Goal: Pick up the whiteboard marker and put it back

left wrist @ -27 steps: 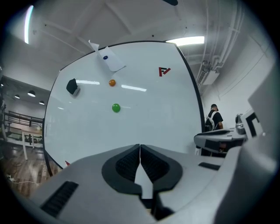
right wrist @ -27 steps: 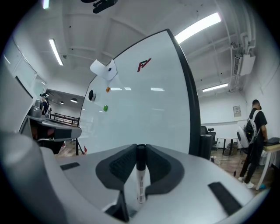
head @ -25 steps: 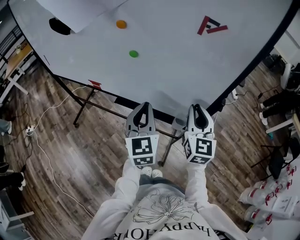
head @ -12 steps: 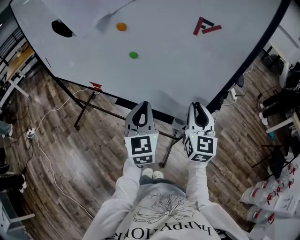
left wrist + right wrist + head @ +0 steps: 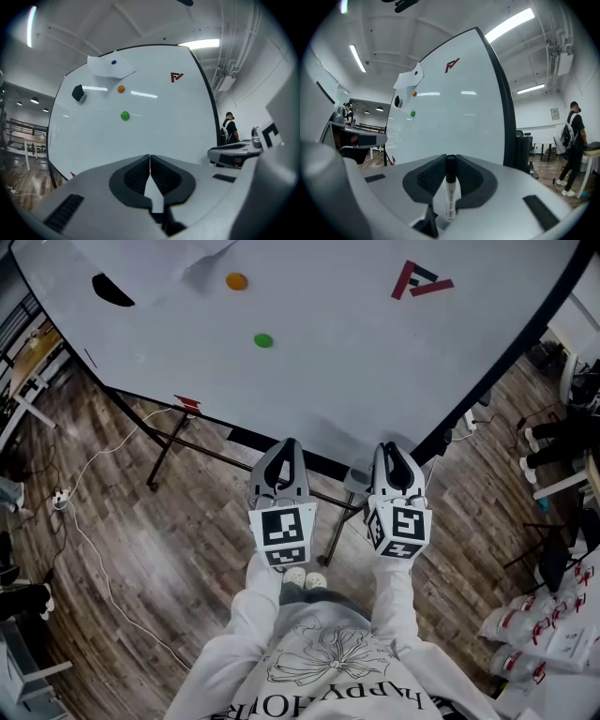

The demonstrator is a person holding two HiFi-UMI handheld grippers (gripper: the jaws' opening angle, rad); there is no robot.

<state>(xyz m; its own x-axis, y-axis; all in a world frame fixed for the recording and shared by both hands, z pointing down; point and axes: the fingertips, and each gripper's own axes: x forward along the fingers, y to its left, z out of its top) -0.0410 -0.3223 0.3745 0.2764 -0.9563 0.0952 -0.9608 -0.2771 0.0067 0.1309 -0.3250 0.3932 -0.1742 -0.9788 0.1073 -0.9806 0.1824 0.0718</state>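
A whiteboard marker (image 5: 450, 190) with a white barrel and black cap stands upright between the jaws of my right gripper (image 5: 450, 160), which is shut on it. In the head view the marker is hidden. My right gripper (image 5: 393, 450) and left gripper (image 5: 287, 446) hang side by side just in front of the lower edge of the large whiteboard (image 5: 347, 352). My left gripper (image 5: 150, 157) is shut with nothing in it. The board carries a green magnet (image 5: 263, 340), an orange magnet (image 5: 236, 281), a black eraser (image 5: 111, 291) and a red logo (image 5: 420, 280).
A sheet of paper (image 5: 110, 67) is pinned at the board's top left. The board's stand legs (image 5: 167, 448) and a white cable (image 5: 89, 549) cross the wooden floor. White bags (image 5: 530, 643) lie at the lower right. A person (image 5: 573, 147) stands off to the right.
The head view has shifted a little, so the board sits slightly higher. Both grippers keep their places side by side before the board's lower edge.
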